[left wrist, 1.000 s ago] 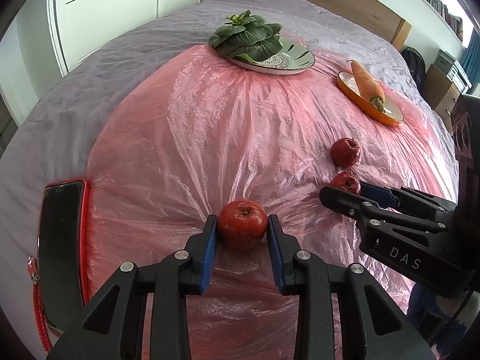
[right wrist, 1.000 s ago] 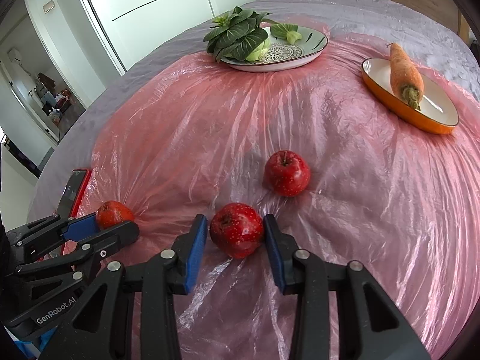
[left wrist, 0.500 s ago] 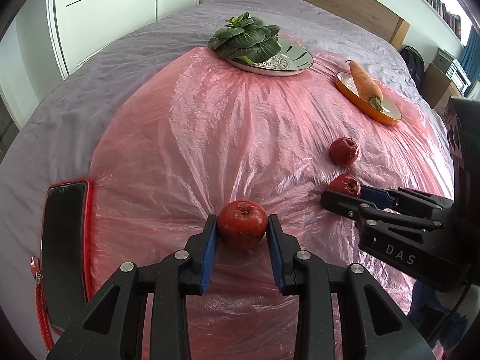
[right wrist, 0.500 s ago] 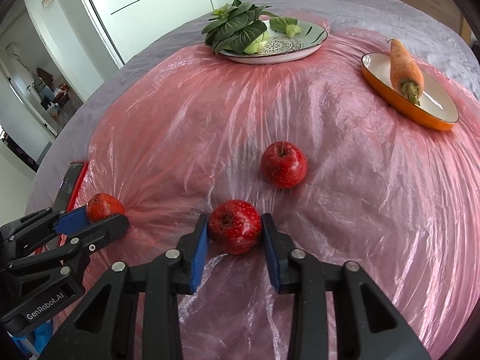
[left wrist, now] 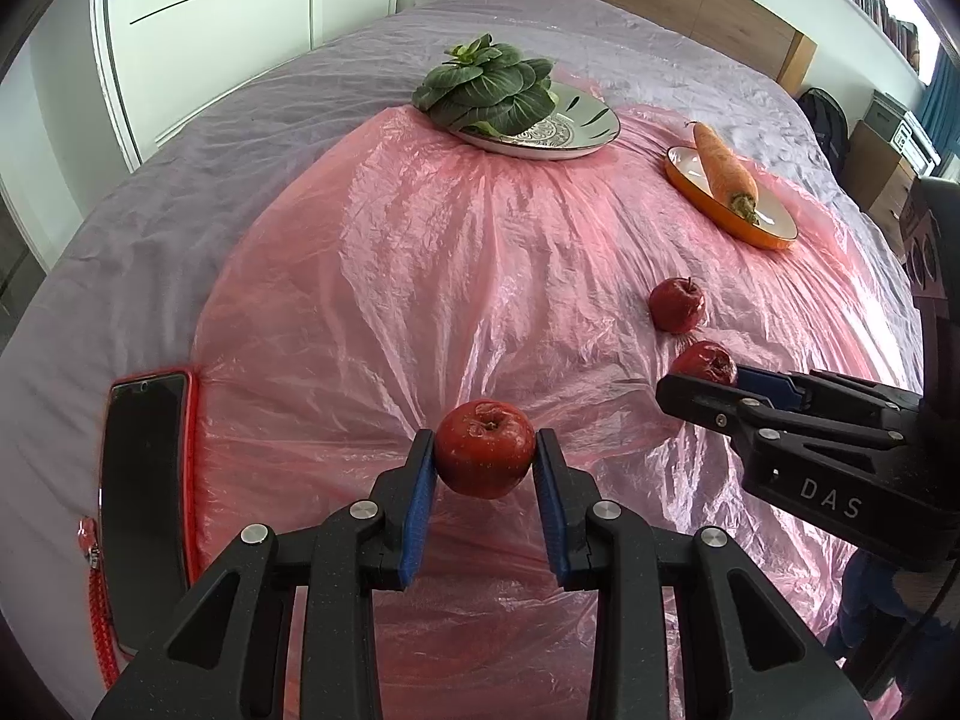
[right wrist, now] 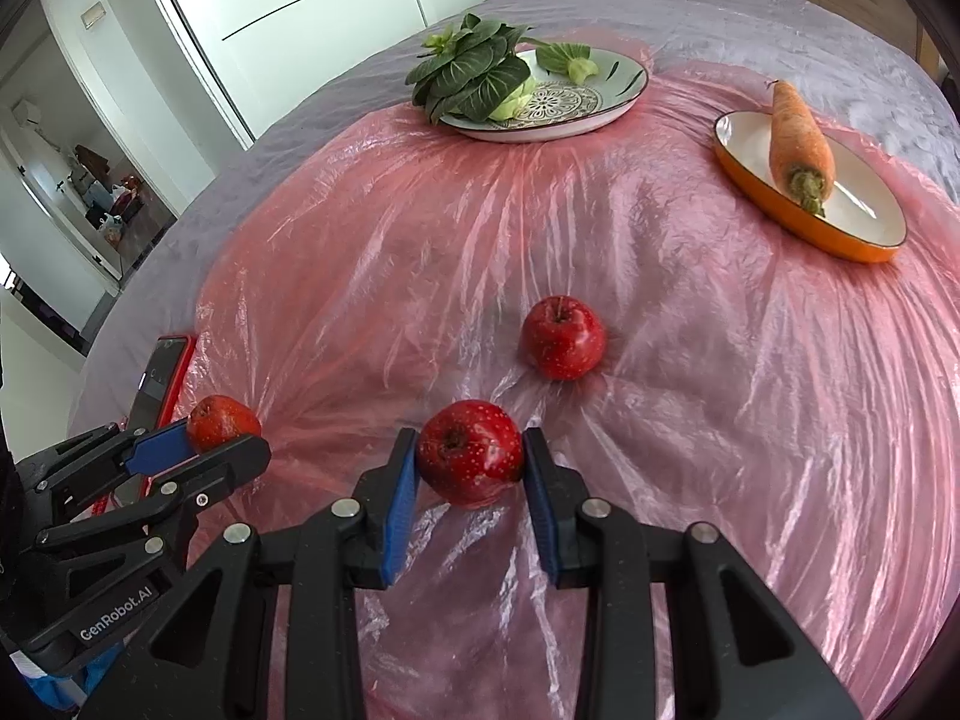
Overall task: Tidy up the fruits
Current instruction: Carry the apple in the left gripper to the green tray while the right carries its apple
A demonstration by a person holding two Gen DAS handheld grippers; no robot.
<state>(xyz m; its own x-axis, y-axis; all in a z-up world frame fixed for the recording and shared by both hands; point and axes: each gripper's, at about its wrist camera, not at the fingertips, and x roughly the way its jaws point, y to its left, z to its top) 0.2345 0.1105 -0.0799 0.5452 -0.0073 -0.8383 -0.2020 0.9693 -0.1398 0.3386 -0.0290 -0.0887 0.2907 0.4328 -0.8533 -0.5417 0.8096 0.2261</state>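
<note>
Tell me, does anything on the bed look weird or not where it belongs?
Yes: a phone in a red case lies at the pink plastic sheet's edge, among food. The carrot also overhangs its orange dish.

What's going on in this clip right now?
A person works two handheld tongs over a pink plastic sheet on a bed. The left tongs are clamped on one red apple; the right tongs, whose jaws have just been closing, grip another apple. A third apple lies loose beyond. Further back, greens and a carrot sit on separate plates.
</note>
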